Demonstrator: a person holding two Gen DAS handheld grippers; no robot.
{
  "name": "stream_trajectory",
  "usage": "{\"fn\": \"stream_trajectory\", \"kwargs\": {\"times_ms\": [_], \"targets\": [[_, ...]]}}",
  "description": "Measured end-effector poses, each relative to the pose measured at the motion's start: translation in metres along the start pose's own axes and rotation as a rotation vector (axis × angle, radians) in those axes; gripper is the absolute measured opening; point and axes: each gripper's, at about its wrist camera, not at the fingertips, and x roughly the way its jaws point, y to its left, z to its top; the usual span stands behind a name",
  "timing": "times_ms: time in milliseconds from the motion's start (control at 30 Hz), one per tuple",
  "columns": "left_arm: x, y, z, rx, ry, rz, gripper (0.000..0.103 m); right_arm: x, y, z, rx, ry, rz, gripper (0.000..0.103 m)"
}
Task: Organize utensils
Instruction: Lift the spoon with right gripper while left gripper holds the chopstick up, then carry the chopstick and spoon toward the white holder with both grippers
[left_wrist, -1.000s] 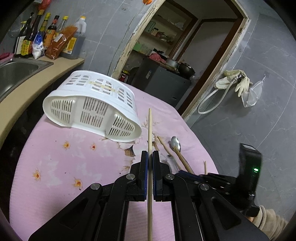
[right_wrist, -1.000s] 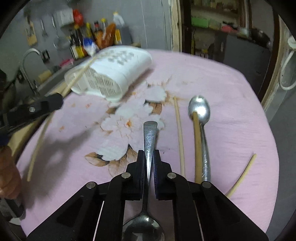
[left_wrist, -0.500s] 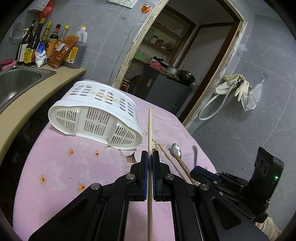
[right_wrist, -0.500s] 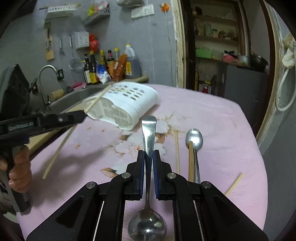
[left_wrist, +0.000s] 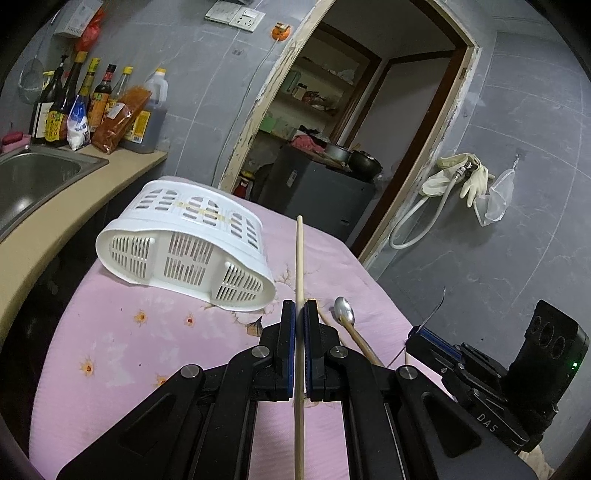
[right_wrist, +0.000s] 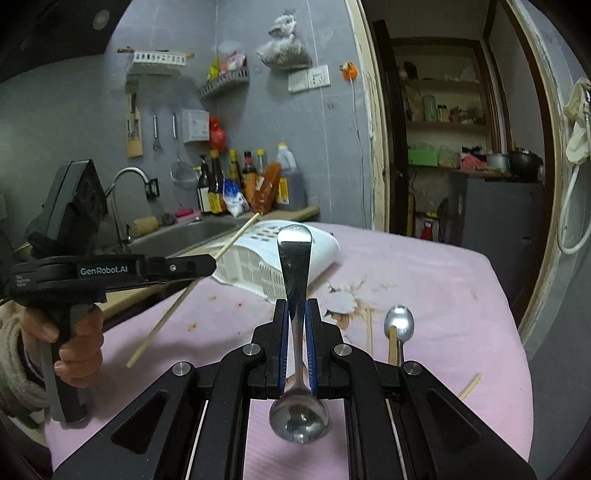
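Bottles (left_wrist: 92, 107) and a sink (left_wrist: 33, 177) line the far-left side, and just right of them a white slotted caddy (left_wrist: 192, 251) lies tipped on its side on the pink-covered counter (left_wrist: 110, 350), its open mouth turned toward the near left. The left gripper (left_wrist: 300, 332) has its pads clamped on a single wooden chopstick (left_wrist: 298, 266), whose long axis runs straight ahead along the fingers, its far tip reaching just right of the caddy's mouth. From the right wrist view this gripper sits at the left, nearer the caddy than the other one. The right gripper (right_wrist: 295, 332) is closed on the handle of a steel spoon (right_wrist: 293, 266), handle end pointing far toward the caddy and bowl hanging near, under the fingers. Right of both, another spoon (right_wrist: 399, 326) and loose chopsticks (right_wrist: 369, 328) lie flat on the cloth, their lengths running near to far, with one more stick (right_wrist: 470, 386) at the near right. Since the caddy lies sideways, its mouth faces away from the spoon's approach, so it likely needs standing upright before either utensil goes in.
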Motion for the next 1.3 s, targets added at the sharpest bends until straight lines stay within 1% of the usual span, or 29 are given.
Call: {"fn": "stream_trajectory", "kwargs": {"times_ms": [233,433,600,733,867,967,1133,1300], "targets": [[0.001,0.002,0.001,-0.003,0.002,0.002,0.002,0.000,0.000,0.000,-0.005,-0.003,0.008,0.006],[-0.003,0.004,0.004,0.000,-0.019,0.007,0.002,-0.008,0.011,0.000,-0.050,-0.051,0.010,0.006],[-0.010,0.007,0.015,0.001,-0.046,0.007,0.002,-0.013,0.013,0.004,-0.054,-0.105,0.010,0.006],[-0.011,0.014,0.031,-0.004,-0.061,0.015,0.002,-0.012,0.010,0.011,-0.043,-0.130,0.013,0.006],[-0.007,0.026,0.056,0.009,-0.089,0.054,0.002,-0.003,0.000,0.028,-0.013,-0.145,0.027,0.006],[0.000,0.039,0.075,-0.004,-0.106,0.061,0.002,0.009,-0.008,0.044,-0.007,-0.155,0.036,0.006],[0.009,0.059,0.110,-0.002,-0.177,0.097,0.002,0.034,-0.024,0.075,0.026,-0.182,0.053,0.006],[0.016,0.071,0.130,0.005,-0.252,0.135,0.002,0.051,-0.034,0.105,0.029,-0.245,0.047,0.006]]}}
